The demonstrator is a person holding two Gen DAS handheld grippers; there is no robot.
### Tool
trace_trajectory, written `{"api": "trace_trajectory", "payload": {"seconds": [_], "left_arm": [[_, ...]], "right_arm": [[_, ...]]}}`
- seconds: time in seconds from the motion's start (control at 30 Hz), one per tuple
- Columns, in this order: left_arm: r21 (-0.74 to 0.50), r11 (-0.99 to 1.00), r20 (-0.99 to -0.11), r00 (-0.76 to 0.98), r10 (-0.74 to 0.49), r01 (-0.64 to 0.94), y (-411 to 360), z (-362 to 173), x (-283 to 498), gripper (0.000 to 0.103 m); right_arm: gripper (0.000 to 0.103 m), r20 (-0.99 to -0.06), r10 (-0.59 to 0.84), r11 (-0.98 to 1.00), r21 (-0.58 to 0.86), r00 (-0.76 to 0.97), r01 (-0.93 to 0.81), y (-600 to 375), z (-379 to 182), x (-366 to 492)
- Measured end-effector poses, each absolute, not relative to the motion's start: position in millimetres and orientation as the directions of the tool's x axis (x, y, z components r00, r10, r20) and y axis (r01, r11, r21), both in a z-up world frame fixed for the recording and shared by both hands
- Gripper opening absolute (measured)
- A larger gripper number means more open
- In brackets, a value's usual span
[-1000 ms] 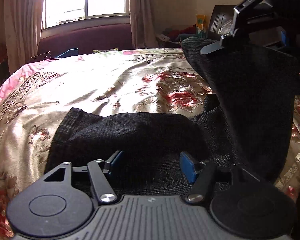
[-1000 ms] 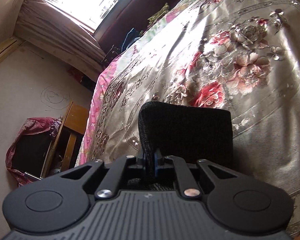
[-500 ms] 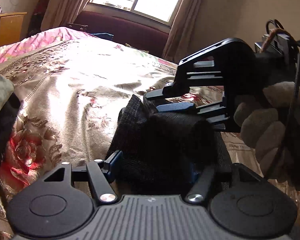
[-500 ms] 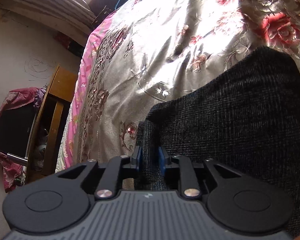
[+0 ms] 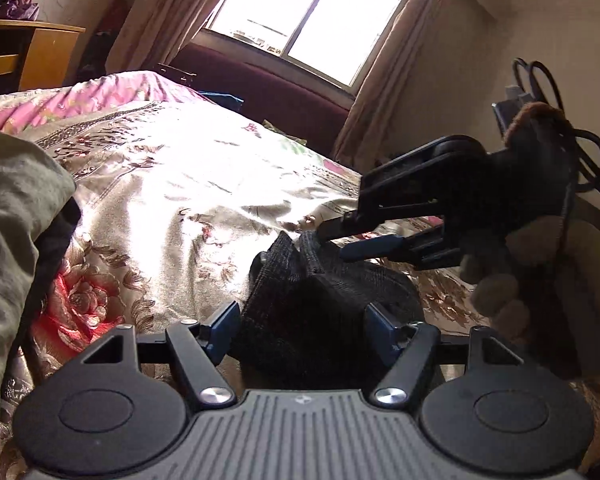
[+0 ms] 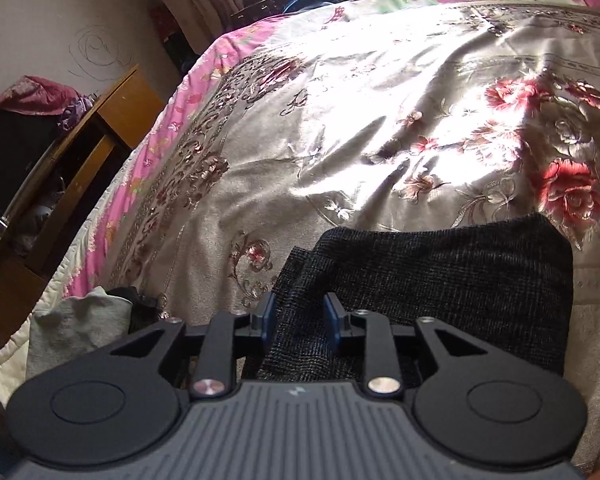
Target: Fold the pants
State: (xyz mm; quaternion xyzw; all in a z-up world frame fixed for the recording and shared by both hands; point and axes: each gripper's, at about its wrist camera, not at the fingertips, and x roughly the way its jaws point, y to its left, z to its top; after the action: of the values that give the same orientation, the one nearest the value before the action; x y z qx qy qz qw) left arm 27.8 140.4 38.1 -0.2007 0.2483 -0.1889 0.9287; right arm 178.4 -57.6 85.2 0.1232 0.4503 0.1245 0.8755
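The dark checked pants lie folded in a bundle on the floral bedspread. My left gripper straddles the near end of the bundle. Its jaws are opening, and the left pad stands just off the cloth. My right gripper reaches in from the right over the bundle's far edge, held by a gloved hand. In the right wrist view the pants run between the fingers of the right gripper. Those jaws are opening too, with a fold of cloth loose between them.
A grey-green garment is heaped at the bed's left, also visible as a pale heap at the bed's corner. A wooden desk stands past the bed's pink edge. A window and a dark red bench lie beyond.
The right gripper brought the raised pant leg down onto the bundle and its shut jaws parted. The left gripper's jaws widened. Both views swung and rolled.
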Motion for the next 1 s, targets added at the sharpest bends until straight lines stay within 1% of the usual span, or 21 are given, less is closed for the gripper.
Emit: {"api": "trace_trajectory", "payload": {"seconds": [0.07, 0.1, 0.13, 0.17, 0.27, 0.37, 0.4, 0.43, 0.47, 0.5, 0.53, 0.63, 0.7, 0.73, 0.77, 0.83, 0.87, 0.93, 0.97, 1.0], "left_arm": [[-0.479, 0.832, -0.366, 0.798, -0.479, 0.279, 140, 44, 21, 0.084], [-0.48, 0.832, -0.366, 0.798, -0.479, 0.278, 140, 46, 20, 0.085], [-0.476, 0.837, -0.375, 0.798, -0.472, 0.272, 140, 47, 21, 0.086], [-0.464, 0.847, -0.395, 0.795, -0.461, 0.26, 138, 46, 24, 0.091], [-0.399, 0.888, -0.492, 0.764, -0.417, 0.227, 127, 37, 45, 0.092], [-0.374, 0.891, -0.506, 0.748, -0.429, 0.259, 115, 34, 57, 0.091], [-0.366, 0.891, -0.515, 0.739, -0.435, 0.269, 111, 33, 62, 0.079], [-0.357, 0.892, -0.536, 0.722, -0.438, 0.276, 107, 30, 66, 0.061], [-0.354, 0.893, -0.555, 0.707, -0.439, 0.277, 105, 27, 70, 0.053], [-0.348, 0.898, -0.568, 0.701, -0.431, 0.27, 105, 25, 71, 0.046], [-0.35, 0.898, -0.571, 0.699, -0.43, 0.266, 108, 24, 72, 0.041], [-0.404, 0.874, -0.538, 0.702, -0.466, 0.271, 120, 30, 67, 0.034], [-0.409, 0.869, -0.512, 0.718, -0.472, 0.279, 124, 38, 63, 0.031], [-0.409, 0.868, -0.494, 0.732, -0.469, 0.281, 128, 43, 60, 0.024], [-0.41, 0.869, -0.483, 0.742, -0.464, 0.277, 130, 46, 58, 0.022], [-0.416, 0.874, -0.472, 0.762, -0.444, 0.251, 137, 48, 60, 0.021], [-0.403, 0.884, -0.493, 0.757, -0.429, 0.238, 138, 44, 65, 0.021], [-0.367, 0.897, -0.524, 0.742, -0.417, 0.246, 136, 38, 67, 0.021], [-0.379, 0.886, -0.519, 0.731, -0.443, 0.268, 136, 37, 64, 0.022], [-0.407, 0.869, -0.508, 0.721, -0.47, 0.28, 136, 35, 62, 0.026]], "right_arm": [[0.034, -0.772, 0.304, 0.953, 0.253, 0.558, -0.168, -42, 87, 181], [0.04, -0.789, 0.282, 0.958, 0.206, 0.546, -0.197, -34, 85, 184], [0.043, -0.802, 0.262, 0.962, 0.171, 0.536, -0.214, -27, 83, 187], [0.043, -0.815, 0.24, 0.965, 0.138, 0.528, -0.225, -22, 79, 190], [0.042, -0.845, 0.133, 0.974, 0.015, 0.517, -0.226, -17, 63, 200], [0.042, -0.864, 0.153, 0.979, 0.067, 0.479, -0.192, -27, 57, 210], [0.041, -0.865, 0.161, 0.98, 0.082, 0.476, -0.182, -30, 56, 213], [0.033, -0.865, 0.171, 0.98, 0.099, 0.473, -0.174, -33, 55, 216], [0.026, -0.867, 0.197, 0.977, 0.135, 0.457, -0.165, -38, 54, 220], [0.014, -0.868, 0.227, 0.973, 0.179, 0.441, -0.148, -43, 54, 224], [0.01, -0.865, 0.249, 0.968, 0.209, 0.436, -0.138, -46, 57, 224], [0.007, -0.834, 0.297, 0.955, 0.257, 0.464, -0.149, -53, 73, 214], [0.006, -0.807, 0.329, 0.944, 0.285, 0.49, -0.165, -56, 90, 207], [0.003, -0.794, 0.343, 0.939, 0.297, 0.502, -0.172, -55, 97, 205], [0.001, -0.772, 0.377, 0.926, 0.329, 0.512, -0.186, -55, 103, 205], [0.001, -0.74, 0.416, 0.909, 0.356, 0.529, -0.217, -46, 111, 208], [0.001, -0.741, 0.397, 0.918, 0.329, 0.541, -0.222, -39, 108, 211], [0.001, -0.774, 0.344, 0.938, 0.265, 0.532, -0.222, -33, 98, 215], [0.003, -0.787, 0.348, 0.937, 0.269, 0.509, -0.224, -34, 94, 213], [0.007, -0.799, 0.346, 0.937, 0.27, 0.493, -0.22, -38, 91, 209]]}}
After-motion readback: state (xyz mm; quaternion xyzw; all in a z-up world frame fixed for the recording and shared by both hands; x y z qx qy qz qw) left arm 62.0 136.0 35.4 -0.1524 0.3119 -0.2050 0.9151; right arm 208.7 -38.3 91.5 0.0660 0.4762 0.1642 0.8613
